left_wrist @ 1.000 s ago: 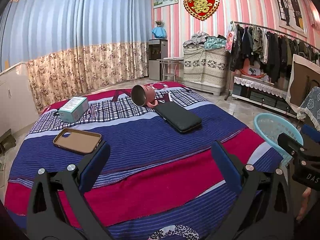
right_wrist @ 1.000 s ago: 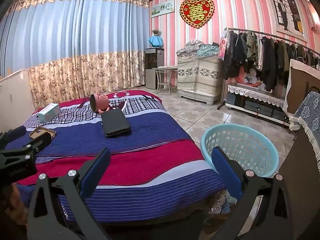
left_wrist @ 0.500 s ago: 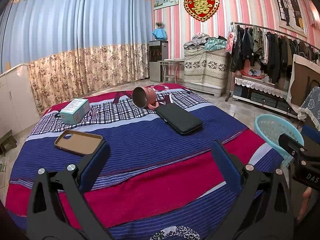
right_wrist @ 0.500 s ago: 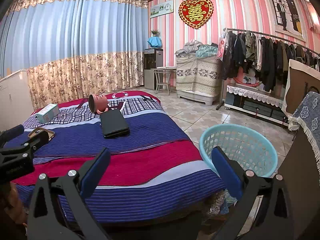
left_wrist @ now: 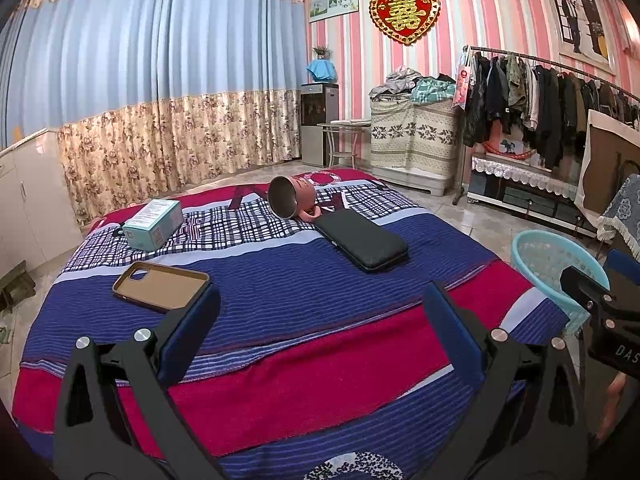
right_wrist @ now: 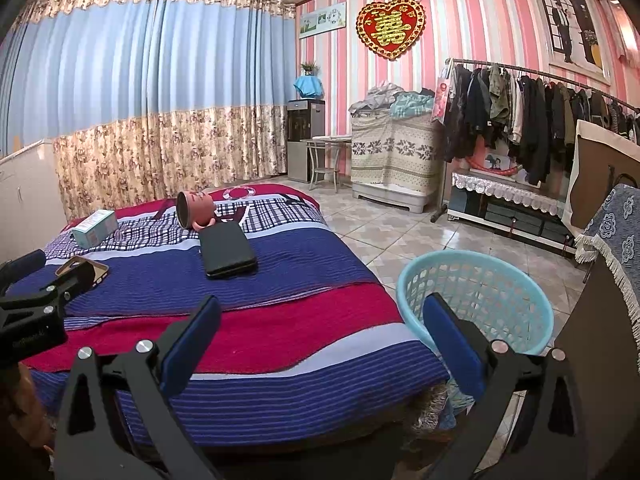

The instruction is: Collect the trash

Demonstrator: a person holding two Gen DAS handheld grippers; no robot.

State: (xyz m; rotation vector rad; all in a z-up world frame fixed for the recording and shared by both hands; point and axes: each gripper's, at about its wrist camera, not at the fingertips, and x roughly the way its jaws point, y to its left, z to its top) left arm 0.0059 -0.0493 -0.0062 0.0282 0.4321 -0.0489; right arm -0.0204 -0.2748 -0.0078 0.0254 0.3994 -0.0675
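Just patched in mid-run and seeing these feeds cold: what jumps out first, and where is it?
The striped bed cover fills both views, with a pink mug tipped on its side at the far end, a black case just in front of it, and a teal box and a brown phone case to the left. A light blue basket stands on the floor off the bed's right corner. Both the left gripper and right gripper are open and hold nothing.

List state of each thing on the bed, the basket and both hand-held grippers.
left hand-held gripper: open, empty, above bed
right hand-held gripper: open, empty
pink mug: tipped on its side
teal box: lying flat, closed
phone case: empty, inside facing up
black case: flat, closed
blue basket: upright on floor beside bed; contents unclear
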